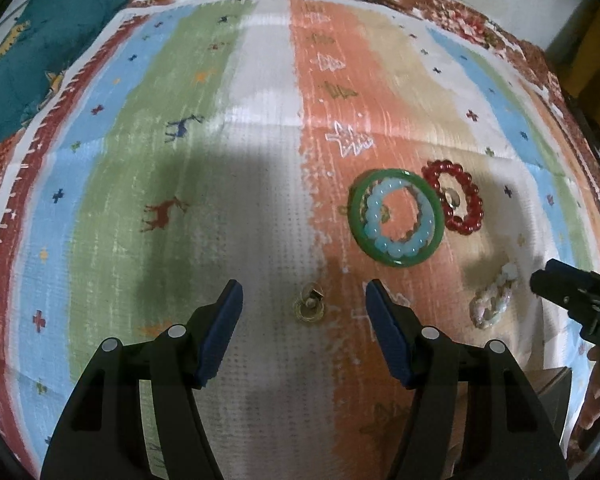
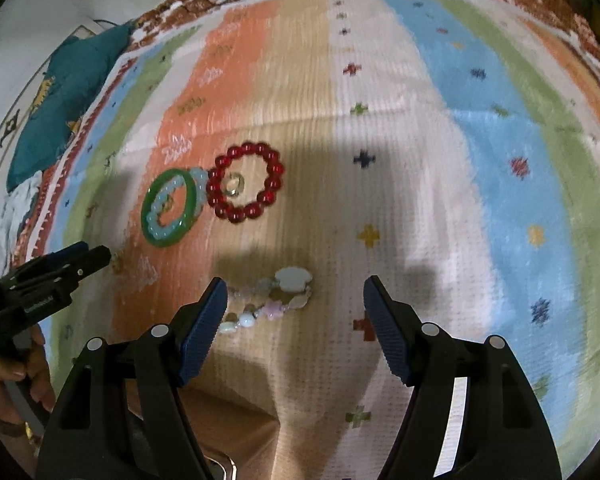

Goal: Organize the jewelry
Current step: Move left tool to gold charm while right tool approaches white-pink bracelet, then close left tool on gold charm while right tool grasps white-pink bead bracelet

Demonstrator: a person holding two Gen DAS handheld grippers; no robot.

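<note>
Nearby, red bead bracelet touches green bangle w/ ring inside.

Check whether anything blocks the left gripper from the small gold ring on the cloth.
Nothing visible does. The left gripper is open and the small gold ring lies on bare cloth in line with its gap. The green bangle and the pastel bracelet lie off to the right, clear of that path.

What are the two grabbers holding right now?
Nothing. The left gripper is open above a small gold ring, and the right gripper is open over the pastel bead bracelet. Neither touches the jewelry.
</note>
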